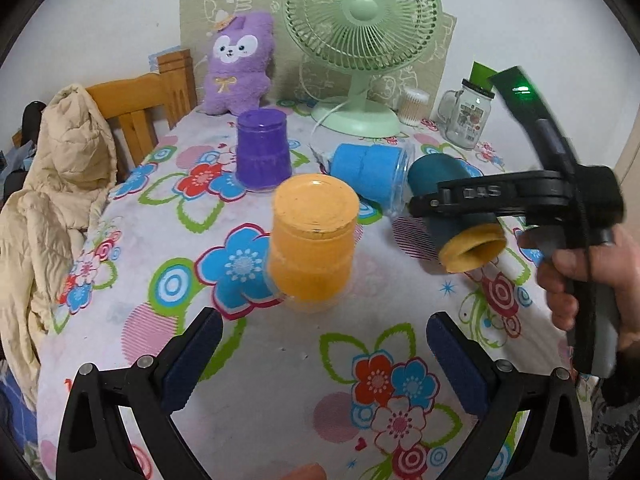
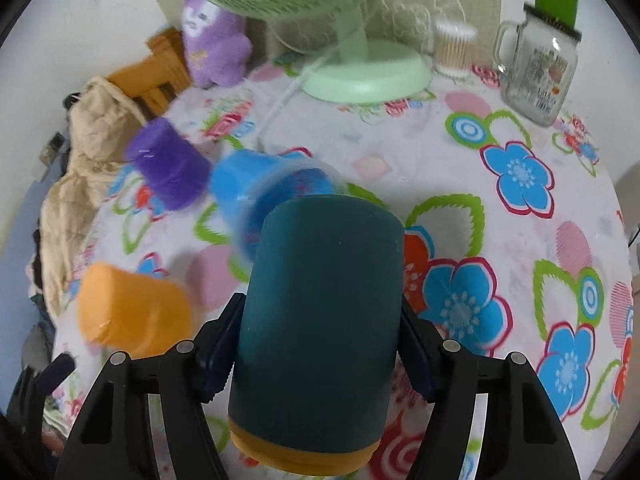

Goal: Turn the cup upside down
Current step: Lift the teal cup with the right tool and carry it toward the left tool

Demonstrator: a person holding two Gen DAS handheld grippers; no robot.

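Teal cup [image 2: 324, 312] with orange rim clamped across its body by right gripper [image 2: 320, 354], held tilted above floral tablecloth [image 2: 520, 248] beside blue cup [image 2: 256, 188]; left gripper [image 1: 320, 364] spread wide, empty, near orange cup [image 1: 314, 240].

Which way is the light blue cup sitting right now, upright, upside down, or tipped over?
Tipped over. The light blue cup lies on its side on the tablecloth, clear rim facing right, toward the teal cup.
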